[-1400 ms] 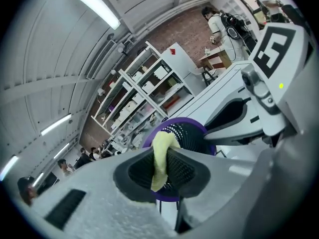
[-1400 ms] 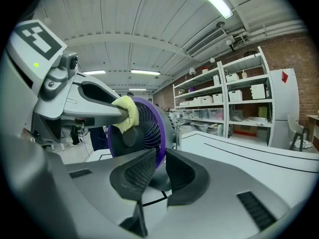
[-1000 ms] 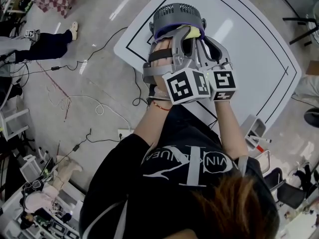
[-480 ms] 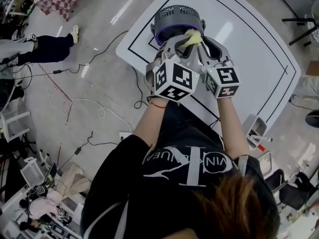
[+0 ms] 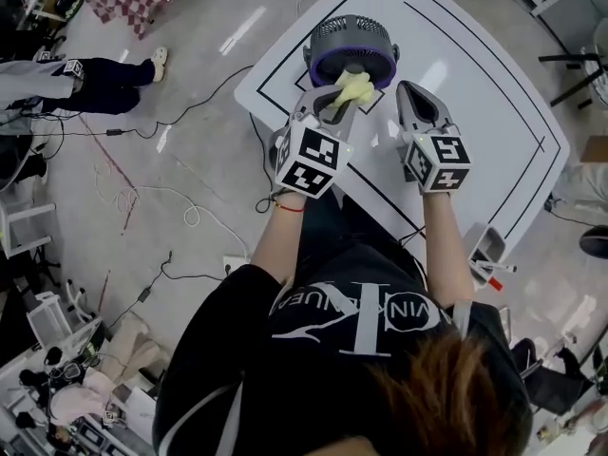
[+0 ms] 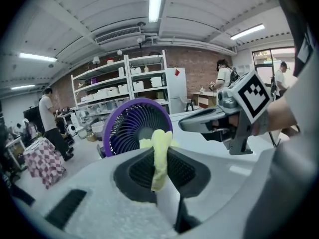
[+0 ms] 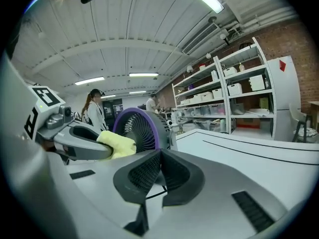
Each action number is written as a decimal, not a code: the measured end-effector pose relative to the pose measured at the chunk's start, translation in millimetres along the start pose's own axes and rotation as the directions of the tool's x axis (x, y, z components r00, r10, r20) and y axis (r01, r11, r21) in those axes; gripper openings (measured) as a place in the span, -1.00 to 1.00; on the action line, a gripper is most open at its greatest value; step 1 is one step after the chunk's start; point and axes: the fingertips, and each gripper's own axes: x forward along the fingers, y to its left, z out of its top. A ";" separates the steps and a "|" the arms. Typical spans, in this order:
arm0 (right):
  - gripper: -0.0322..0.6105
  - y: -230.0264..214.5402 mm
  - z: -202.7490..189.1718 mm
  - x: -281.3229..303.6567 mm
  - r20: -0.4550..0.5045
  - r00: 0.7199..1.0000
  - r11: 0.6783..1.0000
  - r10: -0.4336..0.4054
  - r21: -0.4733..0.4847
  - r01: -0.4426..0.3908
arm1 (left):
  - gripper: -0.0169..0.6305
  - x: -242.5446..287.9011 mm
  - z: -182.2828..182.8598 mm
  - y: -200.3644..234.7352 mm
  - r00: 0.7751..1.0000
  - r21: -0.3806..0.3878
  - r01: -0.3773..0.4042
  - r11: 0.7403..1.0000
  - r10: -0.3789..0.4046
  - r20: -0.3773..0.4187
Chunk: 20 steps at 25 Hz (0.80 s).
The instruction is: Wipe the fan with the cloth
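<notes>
Left hand-held gripper (image 6: 162, 185) pinching yellow cloth (image 6: 160, 148), right hand-held gripper (image 7: 160, 158) just closed, empty.

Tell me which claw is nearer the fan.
Left. The left claw, holding the yellow cloth, is just before the fan; the right claw, shut, stands apart to its right.
</notes>
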 end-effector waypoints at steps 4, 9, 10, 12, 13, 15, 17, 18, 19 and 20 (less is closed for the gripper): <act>-0.90 4.5 6.0 -16.0 0.007 1.000 1.000 0.010 -0.010 -0.010 | -0.79 -22.5 4.0 8.8 0.995 -0.081 -0.046 0.996 0.053 0.081; -0.90 12.7 17.5 -37.5 0.018 1.000 0.999 0.011 -0.051 -0.010 | -0.79 -61.5 14.4 28.3 0.973 -0.150 -0.126 0.981 0.151 0.174; -0.90 14.7 19.5 -41.2 0.021 1.000 0.998 0.016 -0.053 -0.015 | -0.79 -69.3 15.8 33.0 0.966 -0.168 -0.142 0.976 0.173 0.192; -0.90 22.3 23.0 -47.4 0.022 0.999 0.997 0.035 -0.068 -0.033 | -0.79 -85.2 18.6 42.3 0.950 -0.201 -0.177 0.963 0.220 0.221; -0.90 27.6 24.2 -49.8 0.021 0.999 0.996 0.048 -0.081 -0.046 | -0.79 -93.0 20.0 46.2 0.941 -0.211 -0.196 0.958 0.244 0.233; -0.90 38.7 24.9 -54.6 0.016 0.997 0.992 0.071 -0.104 -0.069 | -0.79 -107.1 22.1 51.5 0.922 -0.222 -0.231 0.947 0.286 0.260; -0.90 47.4 23.9 -60.3 0.015 0.996 0.990 0.089 -0.114 -0.087 | -0.78 -118.5 20.8 53.5 0.904 -0.246 -0.251 0.936 0.318 0.287; -0.90 50.7 23.1 -63.0 0.017 0.995 0.989 0.098 -0.116 -0.095 | -0.79 -123.4 19.2 53.9 0.894 -0.266 -0.255 0.930 0.331 0.300; -0.90 53.5 22.7 -65.1 0.020 0.994 0.988 0.106 -0.118 -0.103 | -0.79 -128.0 17.7 54.5 0.886 -0.288 -0.256 0.923 0.343 0.313; -0.90 56.3 22.9 -66.8 0.023 0.993 0.986 0.114 -0.122 -0.110 | -0.78 -132.6 16.4 55.3 0.877 -0.308 -0.256 0.916 0.354 0.325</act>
